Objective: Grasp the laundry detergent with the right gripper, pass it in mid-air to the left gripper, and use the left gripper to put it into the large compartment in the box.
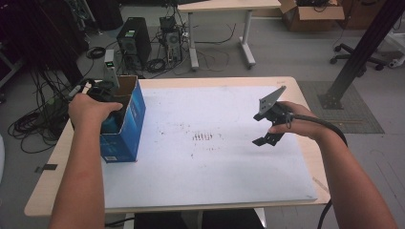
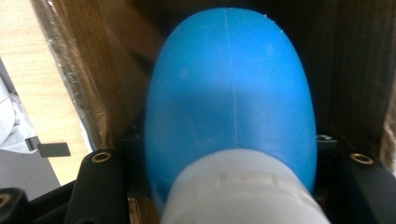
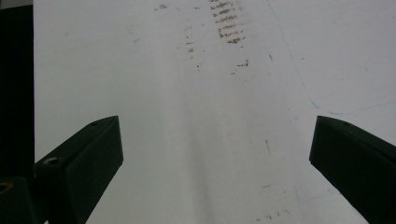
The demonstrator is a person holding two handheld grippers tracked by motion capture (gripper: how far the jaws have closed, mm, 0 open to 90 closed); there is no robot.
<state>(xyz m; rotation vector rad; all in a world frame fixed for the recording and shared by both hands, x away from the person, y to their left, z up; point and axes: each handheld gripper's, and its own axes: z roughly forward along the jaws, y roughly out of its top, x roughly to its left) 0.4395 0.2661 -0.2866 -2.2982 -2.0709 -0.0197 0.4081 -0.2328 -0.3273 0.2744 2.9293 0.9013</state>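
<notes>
High view: left gripper (image 1: 107, 107) mostly hidden under the left hand (image 1: 88, 109), reaching down into the open top of a blue cardboard box (image 1: 126, 125) near the left edge of the table (image 1: 47, 183). Only a small part of something blue seen inside the box from here.

Left gripper view: very close on a blue plastic bottle (image 2: 231, 98) with a white cap (image 2: 243, 193), between the brown inner walls of the box. Black jaws seen low at both sides of the bottle and pressed against it, so closed on the bottle. Bottom of the box not visible, far end of the bottle cut by shadow.

Right gripper (image 1: 268, 124) held above the white sheet (image 1: 215, 167), toward the right side of the table, in the right hand (image 1: 298, 121). Right gripper view: both jaws wide apart, nothing between them, only the sheet with small brown marks (image 3: 229, 25) below.

Middle of the sheet bare between box and right gripper. Box just beside the left edge of the sheet; right forearm over the right edge of the table.
</notes>
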